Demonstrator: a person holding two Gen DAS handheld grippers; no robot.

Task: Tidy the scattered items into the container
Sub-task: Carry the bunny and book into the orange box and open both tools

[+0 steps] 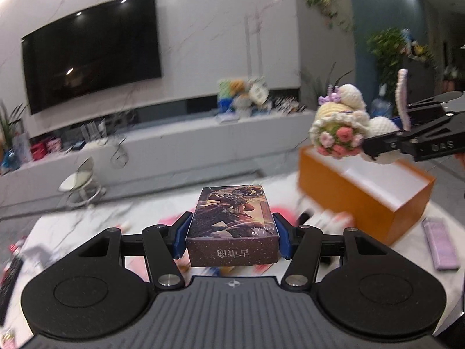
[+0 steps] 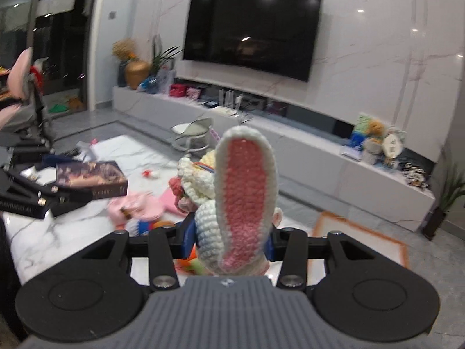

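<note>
Left gripper (image 1: 232, 232), left wrist view: both blue pads are pressed against the long sides of a printed card box (image 1: 231, 224), which is clamped and carried clear of the marble table (image 1: 72, 226). The orange container (image 1: 363, 197) stands open on the table, ahead and to the right, its white interior apparently empty. Above its near end the right gripper (image 1: 386, 142) carries a crocheted bunny doll (image 1: 345, 122). A lilac flat pack (image 1: 440, 244) lies on the table just beside the container.

Right gripper (image 2: 229, 238), right wrist view: its pads pinch the body of the crocheted bunny doll (image 2: 241, 197), one pink-lined ear standing upright toward the lens. Below and to the left, pink and other scattered items (image 2: 139, 206) remain on the table. The left gripper (image 2: 37, 197) and its card box (image 2: 90, 177) appear at the left edge. An orange-edged shape (image 2: 360, 226) lies low on the right; likely the container, though too hidden to confirm.

Step in hand, as judged: transport of two grasped items toward the container. Next move: bring each item over the open top, lower it inside the walls, then spread the pads. Release one at a time to avoid collision between the grippers.
</note>
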